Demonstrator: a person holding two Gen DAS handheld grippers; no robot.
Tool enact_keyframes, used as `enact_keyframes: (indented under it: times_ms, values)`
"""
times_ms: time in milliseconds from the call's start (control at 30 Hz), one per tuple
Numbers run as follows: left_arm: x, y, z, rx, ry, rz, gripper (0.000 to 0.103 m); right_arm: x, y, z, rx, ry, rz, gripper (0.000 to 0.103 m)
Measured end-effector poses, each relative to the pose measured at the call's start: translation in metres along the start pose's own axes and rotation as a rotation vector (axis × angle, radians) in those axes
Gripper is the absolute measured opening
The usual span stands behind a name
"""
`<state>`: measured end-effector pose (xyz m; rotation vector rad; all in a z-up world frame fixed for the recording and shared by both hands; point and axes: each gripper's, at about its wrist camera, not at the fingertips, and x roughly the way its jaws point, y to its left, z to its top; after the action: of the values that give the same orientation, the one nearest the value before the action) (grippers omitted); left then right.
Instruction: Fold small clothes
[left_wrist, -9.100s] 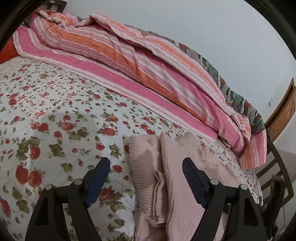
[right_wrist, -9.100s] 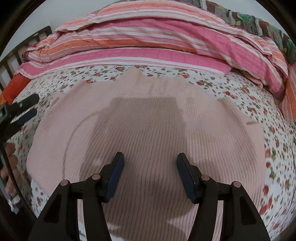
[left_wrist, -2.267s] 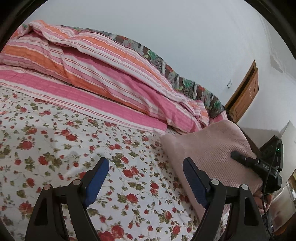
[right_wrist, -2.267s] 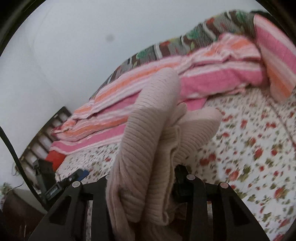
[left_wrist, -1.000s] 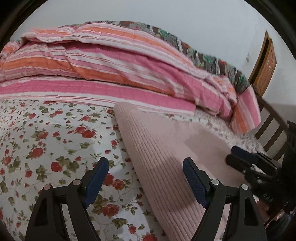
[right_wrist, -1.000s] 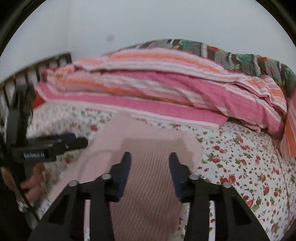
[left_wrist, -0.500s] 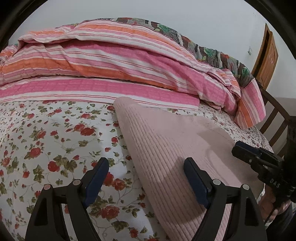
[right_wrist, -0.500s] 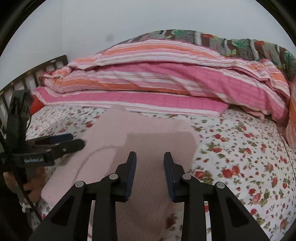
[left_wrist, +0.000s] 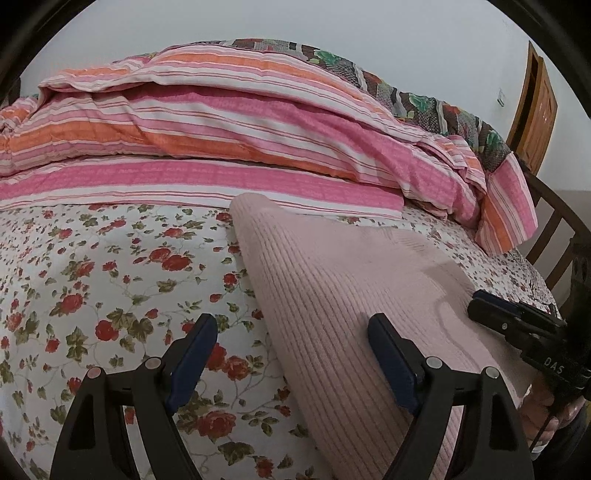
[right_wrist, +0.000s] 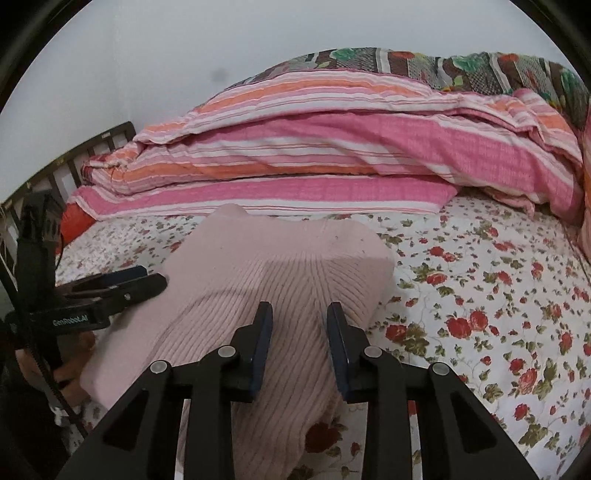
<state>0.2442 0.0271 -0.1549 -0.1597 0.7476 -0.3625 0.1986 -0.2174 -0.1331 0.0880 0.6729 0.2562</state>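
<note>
Left wrist view: a pink ribbed sweater (left_wrist: 332, 295) lies folded on a bed with a floral sheet (left_wrist: 92, 277). It runs from the bottom right up toward a striped quilt (left_wrist: 221, 129) piled along the far side. The left gripper (left_wrist: 291, 354) hangs low over the sweater's left edge, jaws spread wide and holding nothing; one finger is over the sheet, the other over the knit. At the right, the right gripper (left_wrist: 480, 302) comes in over the sweater's far side, and from here its tips look close together. A wooden door (left_wrist: 532, 110) stands beyond the bed.

Right wrist view: the sweater (right_wrist: 280, 266) fills the middle of the sheet (right_wrist: 480, 295), with the quilt (right_wrist: 332, 147) behind. The right gripper (right_wrist: 299, 314) has its jaws narrowed to a small gap, and a raised ridge of knit sits between them (whether the pads truly pinch it cannot be told). The left gripper (right_wrist: 147, 277) points in from the left, at the sweater's edge.

The sweater looks soft, light and stretchy, with thick layers that will likely sag and slide apart if lifted from the middle. A firm pinch through all layers at a folded edge or corner seems the safest hold, one gripper at each end.
</note>
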Motion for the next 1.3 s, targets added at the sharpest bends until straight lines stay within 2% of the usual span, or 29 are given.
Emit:
enact_keyframes:
  times_ms: [200,300,367,400,600,700,800,867,933,1000,1133,1300]
  values:
    - [0.000,0.001,-0.001,-0.009,-0.002,0.000,0.084,-0.009,0.000,-0.003,-0.010,-0.011,-0.001,0.030]
    - [0.000,0.005,-0.001,-0.039,-0.001,-0.027,0.083,-0.011,-0.001,-0.003,-0.004,-0.012,0.001,0.030]
    - [0.001,0.008,-0.001,-0.064,0.005,-0.072,0.074,-0.008,-0.002,-0.005,-0.005,0.003,-0.010,0.030]
    - [0.002,0.009,-0.002,-0.077,0.018,-0.119,0.064,-0.006,-0.002,-0.005,-0.007,0.009,-0.016,0.030]
    - [0.010,0.020,-0.007,-0.173,0.050,-0.200,0.062,-0.004,0.005,-0.011,-0.042,0.006,-0.053,0.029]
    - [0.012,0.016,-0.009,-0.148,0.047,-0.166,0.062,-0.003,0.008,-0.015,-0.066,0.008,-0.069,0.030]
    - [0.015,0.008,-0.011,-0.109,0.043,-0.108,0.062,-0.005,0.006,-0.018,-0.060,-0.003,-0.058,0.030]
    - [0.020,0.008,-0.013,-0.115,0.058,-0.098,0.063,-0.007,0.003,-0.018,-0.050,-0.007,-0.043,0.031]
    - [0.021,0.011,-0.016,-0.137,0.058,-0.102,0.063,-0.009,0.001,-0.018,-0.040,-0.009,-0.033,0.035]
    - [0.021,0.010,-0.017,-0.131,0.054,-0.087,0.065,-0.011,-0.001,-0.016,-0.031,-0.015,-0.046,0.050]
    - [0.015,0.006,-0.017,-0.108,0.040,-0.029,0.068,-0.015,-0.009,-0.011,0.003,-0.027,-0.045,0.051]
    - [0.017,0.016,-0.001,-0.179,0.043,-0.058,0.067,-0.027,-0.013,-0.007,0.011,-0.085,-0.079,0.051]
